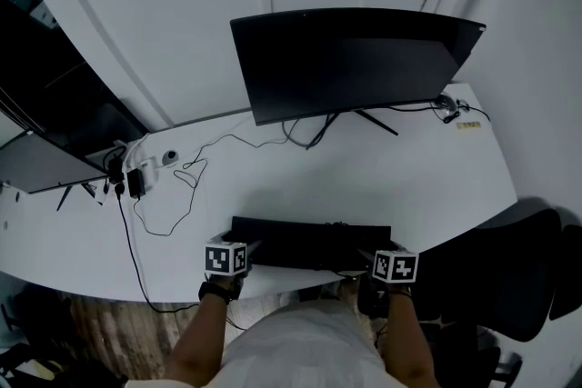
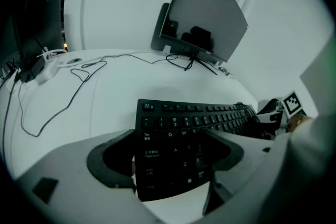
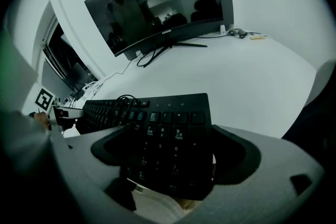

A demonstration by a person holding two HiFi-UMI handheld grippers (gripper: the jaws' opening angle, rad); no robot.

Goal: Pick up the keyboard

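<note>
A black keyboard [image 1: 309, 243] lies along the white desk's [image 1: 427, 182] near edge, with its own cable bundled on top of the keys [image 3: 116, 105]. My left gripper [image 1: 249, 253] is closed on the keyboard's left end; the Tab and Caps Lock keys [image 2: 152, 144] sit between its jaws [image 2: 168, 160]. My right gripper [image 1: 369, 259] is closed on the number-pad end [image 3: 168, 134], its jaws [image 3: 170, 157] set wide on either side. The keyboard's near edge juts past the table edge in the right gripper view.
A large curved monitor [image 1: 355, 59] stands at the back of the desk. Loose cables [image 1: 173, 195] and a power strip [image 1: 136, 175] lie at the left, beside a second screen [image 1: 45, 164]. A black chair [image 1: 514, 268] stands at the right.
</note>
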